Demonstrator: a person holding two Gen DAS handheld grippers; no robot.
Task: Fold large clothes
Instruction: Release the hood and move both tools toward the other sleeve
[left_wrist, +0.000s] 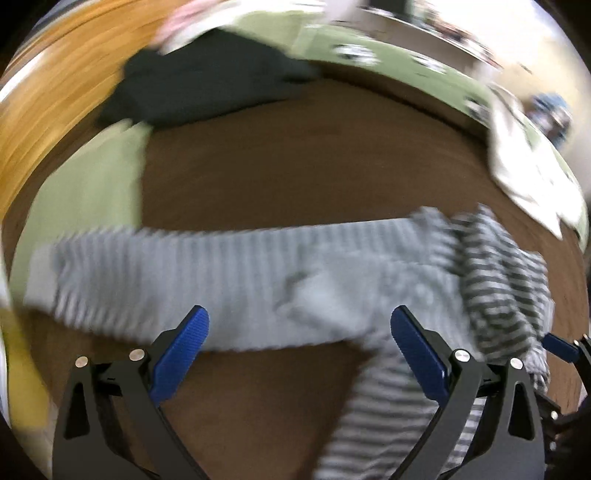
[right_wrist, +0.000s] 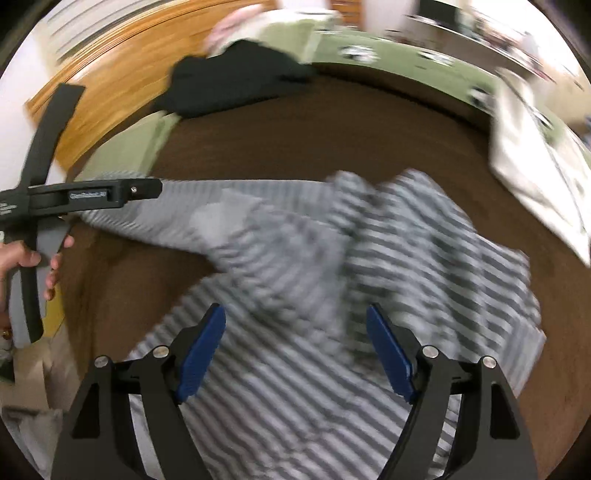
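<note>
A grey-and-white striped garment (right_wrist: 406, 251) lies crumpled on a brown cover (right_wrist: 332, 129). One of its sleeves (left_wrist: 221, 269) stretches out flat to the left. My left gripper (left_wrist: 298, 314) is open just above the sleeve's near edge, and its blue pads (left_wrist: 184, 350) hold nothing. My right gripper (right_wrist: 294, 314) is open over the garment's body, the cloth lying below its pads (right_wrist: 391, 354) and not pinched. A blue pad of the right gripper (left_wrist: 559, 347) shows at the far right edge of the left wrist view. Both views are motion-blurred.
A black garment (left_wrist: 207, 85) lies at the back on a green printed sheet (left_wrist: 399, 59). A white cloth (left_wrist: 528, 162) rests at the right. Wooden boards (left_wrist: 55, 92) run at the left. A person's hand (right_wrist: 29, 258) holds the left tool's black frame (right_wrist: 92, 194).
</note>
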